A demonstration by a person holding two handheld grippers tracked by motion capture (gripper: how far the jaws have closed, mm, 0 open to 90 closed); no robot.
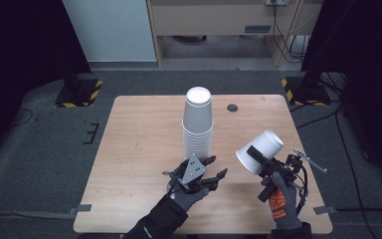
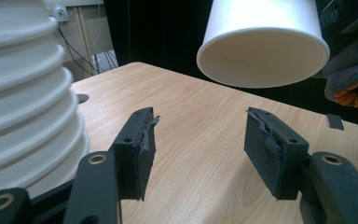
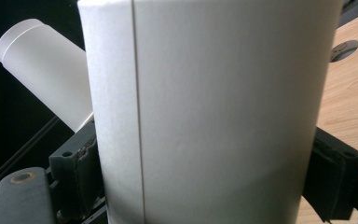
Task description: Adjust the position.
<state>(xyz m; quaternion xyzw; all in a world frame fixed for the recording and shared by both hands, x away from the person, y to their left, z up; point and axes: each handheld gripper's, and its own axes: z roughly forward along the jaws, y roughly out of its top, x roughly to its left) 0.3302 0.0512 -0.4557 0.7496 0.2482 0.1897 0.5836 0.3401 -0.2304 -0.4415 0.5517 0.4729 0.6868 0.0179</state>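
Note:
A tall stack of upside-down white paper cups (image 1: 197, 124) stands at the middle of the wooden table (image 1: 139, 149). My left gripper (image 1: 218, 167) lies low just in front of the stack's base, open, with nothing between its jaws. In the left gripper view the left gripper (image 2: 198, 123) has the stack (image 2: 23, 93) close at its left. My right gripper (image 1: 256, 157) is raised over the table's right side, shut on a single white cup (image 1: 263, 144) that tilts with its mouth toward the left. In the right gripper view this cup (image 3: 214, 107) sits between both jaws, with the stack (image 3: 42, 70) behind.
A dark round cable hole (image 1: 233, 107) lies in the tabletop behind the stack, to its right. Grey tape tabs (image 1: 83, 208) mark the front corners. Stand bases with yellow-black stripes (image 1: 79, 92) sit on the floor beyond the table's far corners.

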